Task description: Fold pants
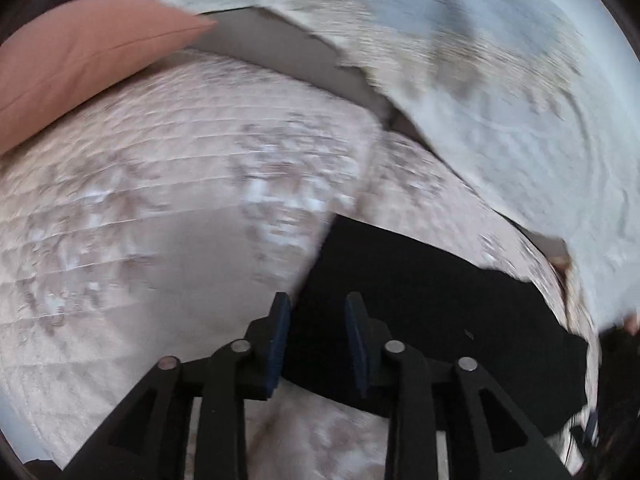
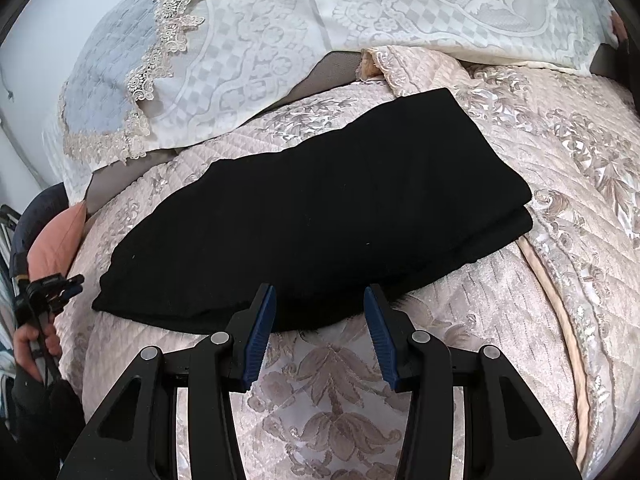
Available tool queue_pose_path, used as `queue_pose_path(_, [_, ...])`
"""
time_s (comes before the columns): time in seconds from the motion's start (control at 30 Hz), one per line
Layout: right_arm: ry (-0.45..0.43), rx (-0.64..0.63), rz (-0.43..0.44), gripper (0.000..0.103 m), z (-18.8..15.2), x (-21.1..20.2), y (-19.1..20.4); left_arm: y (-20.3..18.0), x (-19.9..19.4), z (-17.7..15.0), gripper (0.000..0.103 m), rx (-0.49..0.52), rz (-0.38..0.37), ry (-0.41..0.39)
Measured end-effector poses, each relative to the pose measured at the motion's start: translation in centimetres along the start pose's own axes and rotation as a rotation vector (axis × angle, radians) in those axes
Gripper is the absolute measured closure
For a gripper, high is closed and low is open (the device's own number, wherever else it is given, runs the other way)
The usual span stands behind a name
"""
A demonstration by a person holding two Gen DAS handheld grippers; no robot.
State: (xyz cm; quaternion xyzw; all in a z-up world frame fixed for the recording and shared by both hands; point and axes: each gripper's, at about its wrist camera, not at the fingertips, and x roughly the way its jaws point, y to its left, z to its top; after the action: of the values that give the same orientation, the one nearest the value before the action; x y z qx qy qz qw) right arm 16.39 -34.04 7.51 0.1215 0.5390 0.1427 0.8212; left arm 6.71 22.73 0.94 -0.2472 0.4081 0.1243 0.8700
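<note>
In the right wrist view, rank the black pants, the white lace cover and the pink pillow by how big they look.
1. White lace cover and black pants: both fill large areas, too close to call.
2. Pink pillow: smallest, only a sliver shows at the left edge, so its true size is unsure.

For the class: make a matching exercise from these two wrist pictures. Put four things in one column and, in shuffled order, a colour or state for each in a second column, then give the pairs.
Things:
1. pants
2. cushion
3. lace cover
4. right hand-held gripper

Colour or state:
A. white, with a scalloped lace edge
B. open, holding nothing
C. black, folded, lying on the quilted bedspread
D. salmon pink

Pairs: 1-C, 2-D, 3-A, 4-B
</note>
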Motion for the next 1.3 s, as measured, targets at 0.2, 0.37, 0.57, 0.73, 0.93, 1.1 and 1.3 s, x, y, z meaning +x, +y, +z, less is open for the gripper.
queue_pose_path(0.2, [-0.004, -0.004, -0.014, 0.056, 0.4, 0.6, 0.5, -8.1, 1.9, -2.2, 0.057, 0.202, -0.160, 0.062])
queue_pose_path(0.37, [-0.023, 0.005, -0.051, 0.056, 1.1, 1.1, -0.3, -13.5, 5.0, -4.6, 0.057, 0.313, -0.283, 0.154])
queue_pose_path(0.57, [0.028, 0.115, -0.150, 0.077, 1.8, 2.0, -5.5, -12.7, 4.3, -6.1, 0.057, 0.320, -0.248, 0.164])
queue_pose_path(0.73, [-0.011, 0.121, -0.213, 0.071, 0.8, -0.2, -5.3, -11.9, 2.7, -7.0, 0.057, 0.346, -0.219, 0.138])
queue_pose_path(0.93, [-0.083, 0.248, -0.205, 0.060, 1.4, -1.0, -7.4, -15.9, 2.1, -8.0, 0.055, 0.407, -0.283, 0.122])
queue_pose_path(1.1, [-0.150, 0.271, -0.194, 0.060, 2.5, -1.7, -7.9, -20.2, 2.7, -10.5, 0.055, 0.472, -0.364, 0.169])
queue_pose_path(1.3, [-0.160, 0.279, -0.209, 0.060, 3.5, -1.0, -9.2, -24.0, 3.3, -14.0, 0.047, 0.585, -0.389, 0.197])
